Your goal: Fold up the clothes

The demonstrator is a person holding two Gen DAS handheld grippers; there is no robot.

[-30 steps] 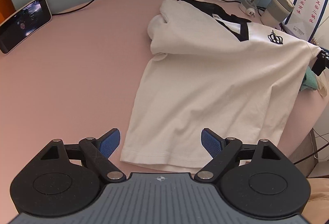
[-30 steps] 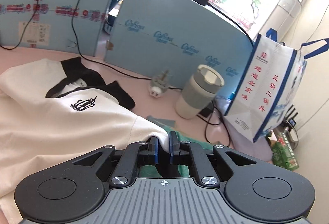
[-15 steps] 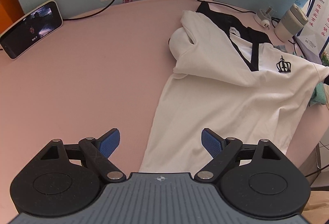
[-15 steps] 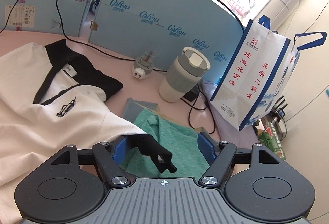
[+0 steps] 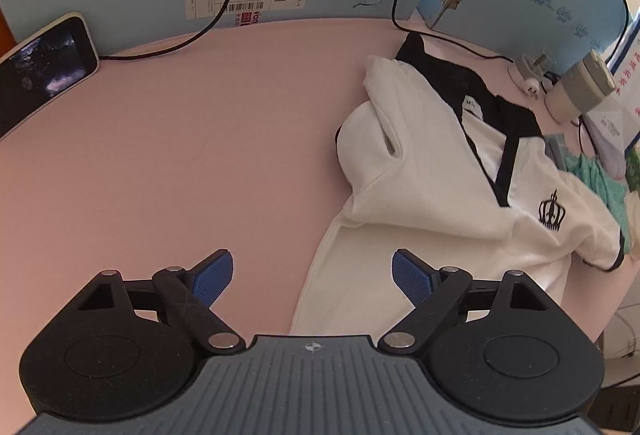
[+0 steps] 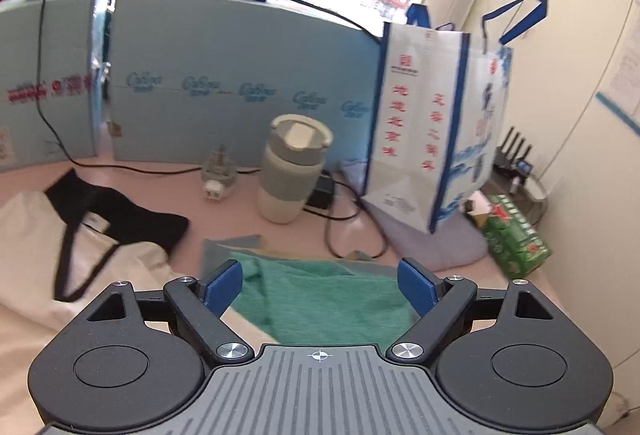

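Observation:
A white polo shirt (image 5: 432, 191) with a black collar and a black crown emblem lies spread on the pink table (image 5: 180, 155), one sleeve folded in over the chest. My left gripper (image 5: 312, 275) hangs open over the shirt's left side edge, nothing between its blue pads. The same shirt (image 6: 48, 275) shows at the left of the right wrist view. My right gripper (image 6: 320, 285) is above a green cloth (image 6: 320, 299), its jaws still opening and empty, clear of the shirt.
A phone (image 5: 44, 71) leans at the far left. Blue foam boards (image 6: 240, 87) wall the table's back. A lidded tumbler (image 6: 292, 175), a white plug (image 6: 218, 181), black cables, a printed tote bag (image 6: 436, 131) and a green box (image 6: 516, 239) crowd the right.
The right gripper let go of the shirt's sleeve, opened wide and lifted away over the green cloth. The left gripper slid left, from over the hem to the shirt's side edge.

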